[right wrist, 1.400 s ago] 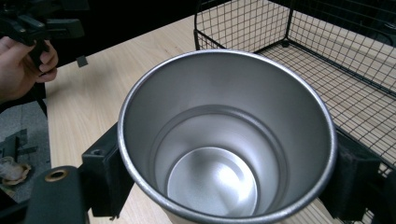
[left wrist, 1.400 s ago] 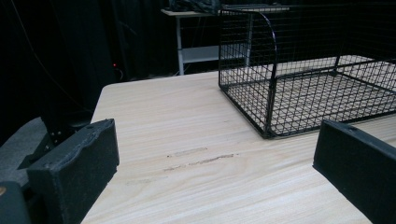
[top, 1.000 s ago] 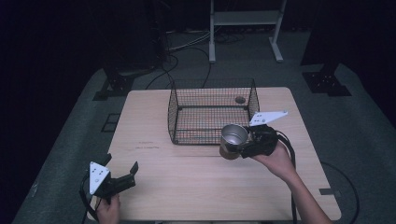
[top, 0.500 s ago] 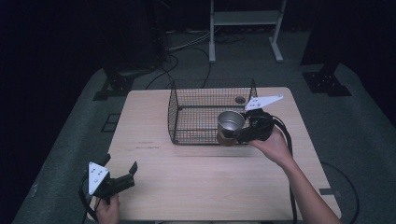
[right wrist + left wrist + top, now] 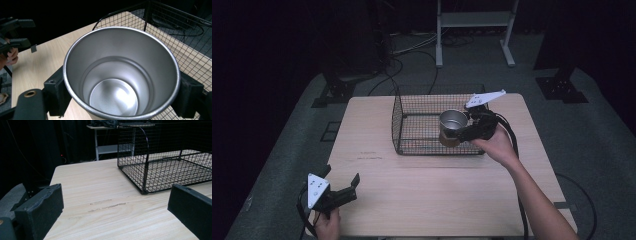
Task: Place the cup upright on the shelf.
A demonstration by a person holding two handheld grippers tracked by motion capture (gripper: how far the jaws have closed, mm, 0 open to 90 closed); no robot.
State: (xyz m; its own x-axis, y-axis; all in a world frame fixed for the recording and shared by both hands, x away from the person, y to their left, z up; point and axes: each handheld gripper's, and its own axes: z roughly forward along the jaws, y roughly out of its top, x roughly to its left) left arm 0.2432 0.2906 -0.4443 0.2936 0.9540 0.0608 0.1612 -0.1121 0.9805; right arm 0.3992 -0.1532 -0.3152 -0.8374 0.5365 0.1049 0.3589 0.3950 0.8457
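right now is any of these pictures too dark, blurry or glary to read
High view: the room is black, the lit wooden table and wire basket read clearly, slightly soft. Left gripper view: sharp wood grain, near jaws soft. Right gripper view: the steel cup is crisp with mild sheen inside and no harsh glare; the background is dark.

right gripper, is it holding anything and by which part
Yes: the right gripper holds a metal cup, its jaws clamped on opposite sides of the cup's wall just under the rim. The left gripper holds nothing.
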